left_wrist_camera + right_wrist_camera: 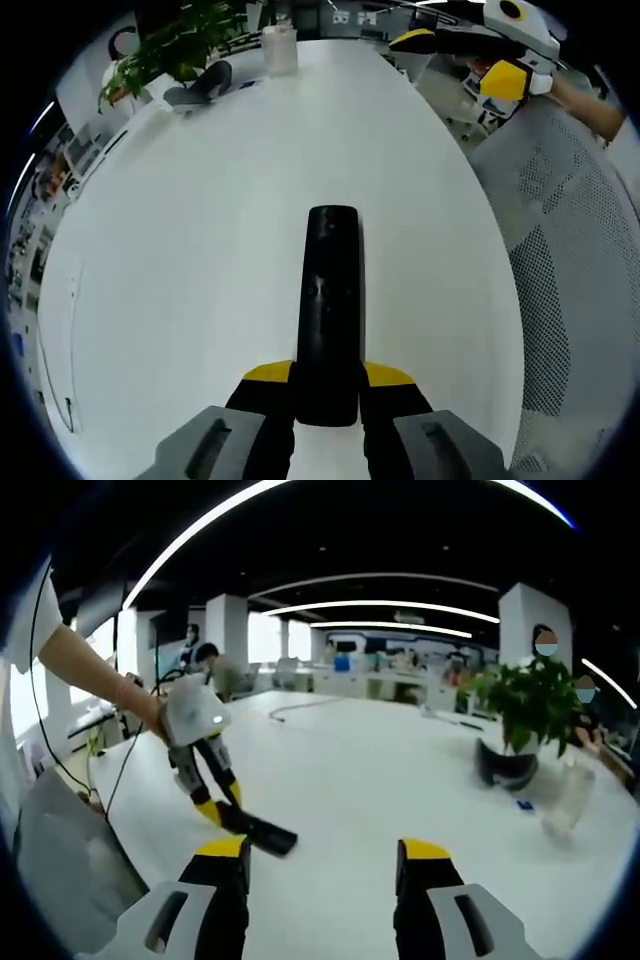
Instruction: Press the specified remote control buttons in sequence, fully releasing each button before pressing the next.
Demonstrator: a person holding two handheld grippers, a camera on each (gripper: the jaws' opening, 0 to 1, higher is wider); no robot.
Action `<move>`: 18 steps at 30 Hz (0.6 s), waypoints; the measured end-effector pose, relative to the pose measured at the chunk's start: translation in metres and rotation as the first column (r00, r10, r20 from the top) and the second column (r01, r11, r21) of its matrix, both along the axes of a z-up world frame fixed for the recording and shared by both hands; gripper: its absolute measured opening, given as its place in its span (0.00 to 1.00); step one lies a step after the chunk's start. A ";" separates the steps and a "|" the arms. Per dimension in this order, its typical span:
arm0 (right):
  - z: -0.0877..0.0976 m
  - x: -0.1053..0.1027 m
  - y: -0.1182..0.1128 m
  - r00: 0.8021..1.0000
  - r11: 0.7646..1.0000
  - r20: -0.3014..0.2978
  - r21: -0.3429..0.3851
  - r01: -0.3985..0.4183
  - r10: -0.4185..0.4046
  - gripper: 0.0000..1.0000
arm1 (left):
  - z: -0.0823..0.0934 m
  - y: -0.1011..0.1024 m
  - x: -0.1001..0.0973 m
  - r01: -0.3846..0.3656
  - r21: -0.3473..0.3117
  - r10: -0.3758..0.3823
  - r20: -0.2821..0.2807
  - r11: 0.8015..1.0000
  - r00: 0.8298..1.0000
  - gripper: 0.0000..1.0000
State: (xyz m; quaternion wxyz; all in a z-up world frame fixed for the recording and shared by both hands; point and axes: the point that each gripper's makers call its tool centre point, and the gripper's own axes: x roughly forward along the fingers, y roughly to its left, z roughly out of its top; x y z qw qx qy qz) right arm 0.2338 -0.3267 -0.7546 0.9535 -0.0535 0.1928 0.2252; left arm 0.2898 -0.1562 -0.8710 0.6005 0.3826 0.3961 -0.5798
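White surface point(200, 230) carries nothing pressed yet, seemingly: left claw point(327, 395) clenched around the remote point(330, 300), right claw point(322, 865) released, hovering apart.

Grey-bodied claw point(327, 385) with black, yellow-tipped fingers point(268, 373); white short sleeve point(25, 615).

remote point(330, 310) buttons blurred (near end hidden)
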 end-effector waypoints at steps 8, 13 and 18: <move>0.000 0.000 -0.001 1.000 1.000 -0.001 -0.007 0.006 -0.006 0.56 | 0.000 0.000 -0.009 0.013 0.001 -0.013 -0.001 1.000 1.000 0.23; -0.001 0.000 -0.002 1.000 1.000 -0.002 -0.012 0.010 -0.010 0.56 | 0.000 0.000 -0.013 0.013 0.001 -0.013 -0.002 1.000 1.000 0.23; -0.001 0.000 -0.002 1.000 1.000 -0.005 -0.015 0.010 -0.010 0.56 | 0.000 0.000 -0.017 0.008 -0.003 -0.008 -0.004 1.000 1.000 0.23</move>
